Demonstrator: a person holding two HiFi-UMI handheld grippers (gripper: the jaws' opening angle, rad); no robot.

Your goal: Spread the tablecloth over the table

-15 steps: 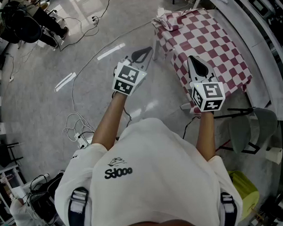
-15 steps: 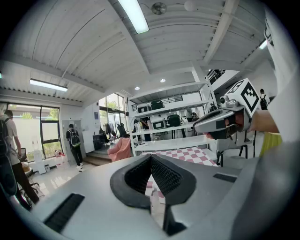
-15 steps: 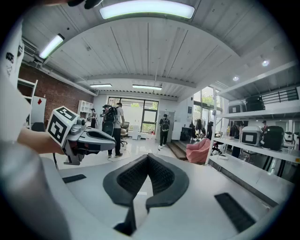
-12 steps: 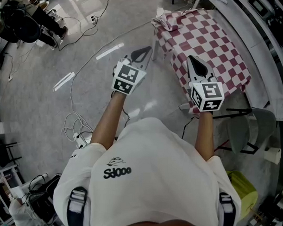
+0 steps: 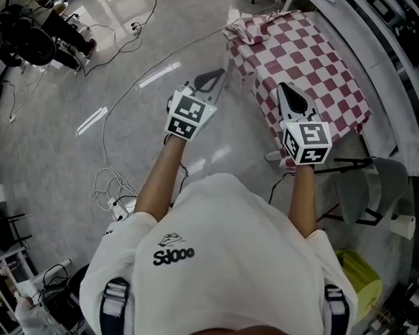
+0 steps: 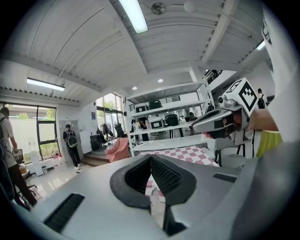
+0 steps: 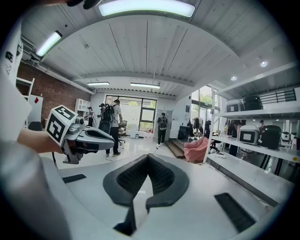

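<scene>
Bright, even light filled the room. A long white fluorescent ceiling tube glowed high above the left claw, and a broad white ceiling light panel burned straight over the right claw. Pale streaks of glare lay on the polished grey stone floor left of the left claw. Both claw views bulged fisheye-fashion inside black corners. The tall glazed windows beyond the right claw looked washed out.

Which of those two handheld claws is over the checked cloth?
The right gripper, seen above the red-and-white tablecloth in the head view; the left gripper hangs over the grey floor instead.
</scene>
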